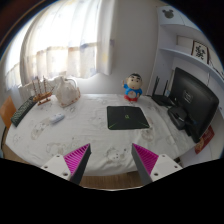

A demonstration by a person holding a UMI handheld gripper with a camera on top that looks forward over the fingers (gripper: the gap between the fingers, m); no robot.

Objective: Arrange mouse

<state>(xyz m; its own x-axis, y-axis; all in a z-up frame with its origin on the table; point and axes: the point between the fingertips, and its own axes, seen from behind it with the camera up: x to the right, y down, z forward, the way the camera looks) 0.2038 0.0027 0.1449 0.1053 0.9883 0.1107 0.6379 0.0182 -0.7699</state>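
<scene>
Mouse [57, 118] is my best reading of the small pale object lying on the table [95, 135], well ahead of the tongs [111, 147] and off to their left. It is too small to be sure of. It sits apart from the black mat [128, 118], which lies ahead of the tongs and slightly to their right. The tongs hang above the near edge of the table, spread wide with nothing between them, and the pink pads [77, 158] face each other across bare cloth.

Beyond the mouse stands a pale bag [67, 92]. A doll [132, 88] stands beyond the mat, and a monitor [190, 100] is far to the right.

Nothing has been gripped yet, so the risks lie in the approach:
- The mouse is pale on a pale, patterned cloth, so the tongs could come down beside it or catch only one edge.
- A smooth, rounded shell may squirt out forward if the pads close too high on it.
- Any cord, which cannot be made out here, could drag or snag on the way to the mat.
- A low, dragging carry might bunch the cloth and shift the mat.
</scene>
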